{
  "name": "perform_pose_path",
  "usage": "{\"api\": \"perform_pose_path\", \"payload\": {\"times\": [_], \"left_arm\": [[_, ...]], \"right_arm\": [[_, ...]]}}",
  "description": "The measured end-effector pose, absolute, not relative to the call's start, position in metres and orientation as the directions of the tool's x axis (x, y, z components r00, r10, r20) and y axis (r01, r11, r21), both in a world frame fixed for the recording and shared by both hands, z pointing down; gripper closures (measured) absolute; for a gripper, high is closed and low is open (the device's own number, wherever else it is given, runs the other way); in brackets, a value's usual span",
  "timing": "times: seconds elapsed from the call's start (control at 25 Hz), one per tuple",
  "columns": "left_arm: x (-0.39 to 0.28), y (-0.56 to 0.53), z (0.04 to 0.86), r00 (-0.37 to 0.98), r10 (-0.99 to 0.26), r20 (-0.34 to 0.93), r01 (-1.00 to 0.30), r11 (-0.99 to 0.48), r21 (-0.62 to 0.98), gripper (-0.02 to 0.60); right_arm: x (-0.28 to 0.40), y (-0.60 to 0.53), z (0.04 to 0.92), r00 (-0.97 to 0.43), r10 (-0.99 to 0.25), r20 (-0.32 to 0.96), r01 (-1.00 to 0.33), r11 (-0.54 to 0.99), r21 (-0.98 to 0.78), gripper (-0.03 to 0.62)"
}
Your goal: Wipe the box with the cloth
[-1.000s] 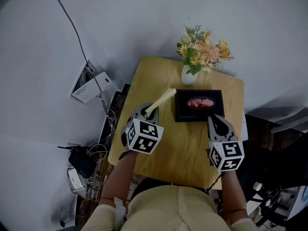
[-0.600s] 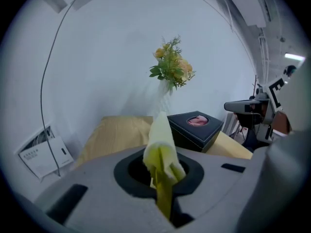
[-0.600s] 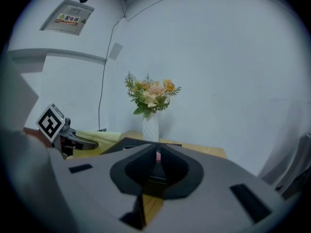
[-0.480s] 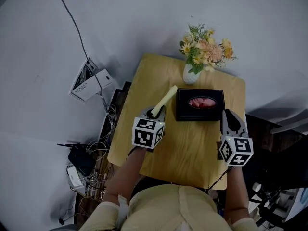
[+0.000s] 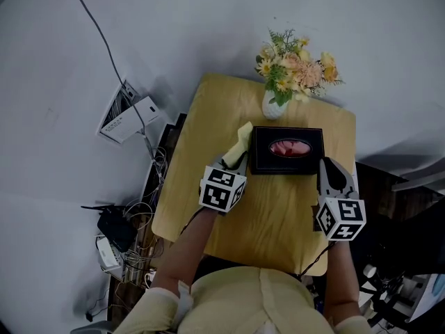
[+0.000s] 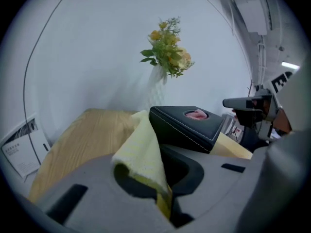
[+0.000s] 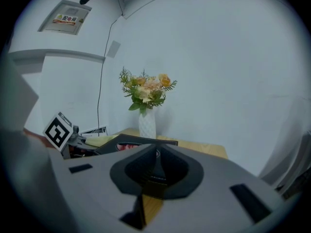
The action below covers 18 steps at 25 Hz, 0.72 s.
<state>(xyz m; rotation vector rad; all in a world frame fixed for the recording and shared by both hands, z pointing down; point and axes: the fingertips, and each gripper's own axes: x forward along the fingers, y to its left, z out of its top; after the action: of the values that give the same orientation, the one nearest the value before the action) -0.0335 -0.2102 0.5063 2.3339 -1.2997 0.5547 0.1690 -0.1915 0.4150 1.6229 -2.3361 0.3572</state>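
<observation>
While the left gripper [image 5: 234, 161] pinches one cloth [image 5: 241, 139] beside one box [image 5: 265, 160] — the right gripper [image 5: 329, 167] is pressed shut, empty.

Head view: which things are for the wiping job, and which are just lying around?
For the job: yellow cloth, black box, left gripper holding the cloth.
Just around: vase of flowers, white device on the floor, tangle of cables.

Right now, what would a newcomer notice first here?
The flowers in a white vase at the table's far edge stand out most. In front of them sits a black box, and the left tool holds a yellow cloth at the box's left side.
</observation>
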Motion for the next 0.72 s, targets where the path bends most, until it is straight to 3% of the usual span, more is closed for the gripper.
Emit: {"api": "perform_pose_path", "payload": {"times": [0.24,0.72], "left_arm": [[-0.015,-0.201,0.517,0.525,-0.656,0.542,-0.787,-0.616,0.016,0.557],[-0.008,-0.169,0.518,0.601,-0.542,0.587,-0.627,-0.775,-0.074,0.557]], "right_arm": [[0.163,-0.191,0.417,-0.359,-0.860,0.363,-0.929,0.365,-0.053,0.560],[0.161,-0.179,0.419,-0.379,-0.849,0.367,-0.921,0.383,-0.065,0.560]]}}
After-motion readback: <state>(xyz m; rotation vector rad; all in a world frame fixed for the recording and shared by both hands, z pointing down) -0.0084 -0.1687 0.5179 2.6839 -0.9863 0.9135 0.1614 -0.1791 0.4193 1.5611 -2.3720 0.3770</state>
